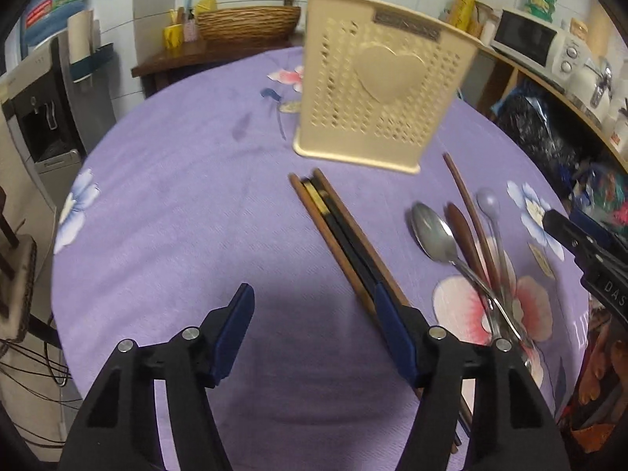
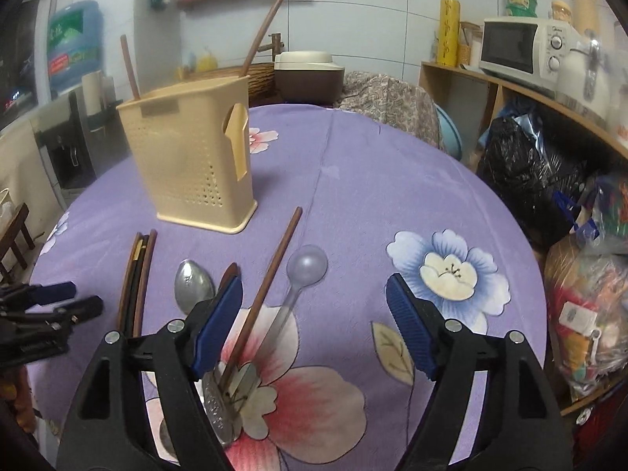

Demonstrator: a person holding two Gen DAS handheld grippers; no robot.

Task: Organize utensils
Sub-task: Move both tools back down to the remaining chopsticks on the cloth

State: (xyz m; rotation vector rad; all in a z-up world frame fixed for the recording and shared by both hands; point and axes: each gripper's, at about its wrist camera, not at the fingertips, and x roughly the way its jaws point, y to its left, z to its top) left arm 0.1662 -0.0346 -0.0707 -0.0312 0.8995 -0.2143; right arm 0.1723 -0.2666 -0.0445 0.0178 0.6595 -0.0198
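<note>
The utensils are laid flat on the purple-clothed counter [image 2: 353, 180]. In the right wrist view, a bundle of chopsticks [image 2: 137, 274] is seen at nine o'clock, a metal spoon [image 2: 192, 284] beside it, then a single brown chopstick [image 2: 271, 274] and a pale plastic spoon [image 2: 306, 267] near the centre. The beige perforated holder [image 2: 188, 165] is stood upright at eleven o'clock, with two sticks already in it.

The chopsticks are judged light, stiff and thin; being smooth, they may roll or slip, so a hold near mid-length is advised. The metal spoon is judged heavier and slippery, best taken at its narrow handle. The plastic spoon is judged very light and slightly flexible.

The right gripper [image 2: 314, 302] is held with fingers spread wide, nothing between them. The left gripper [image 1: 310, 314] is likewise spread and empty, its right finger lying over the chopstick bundle.
</note>
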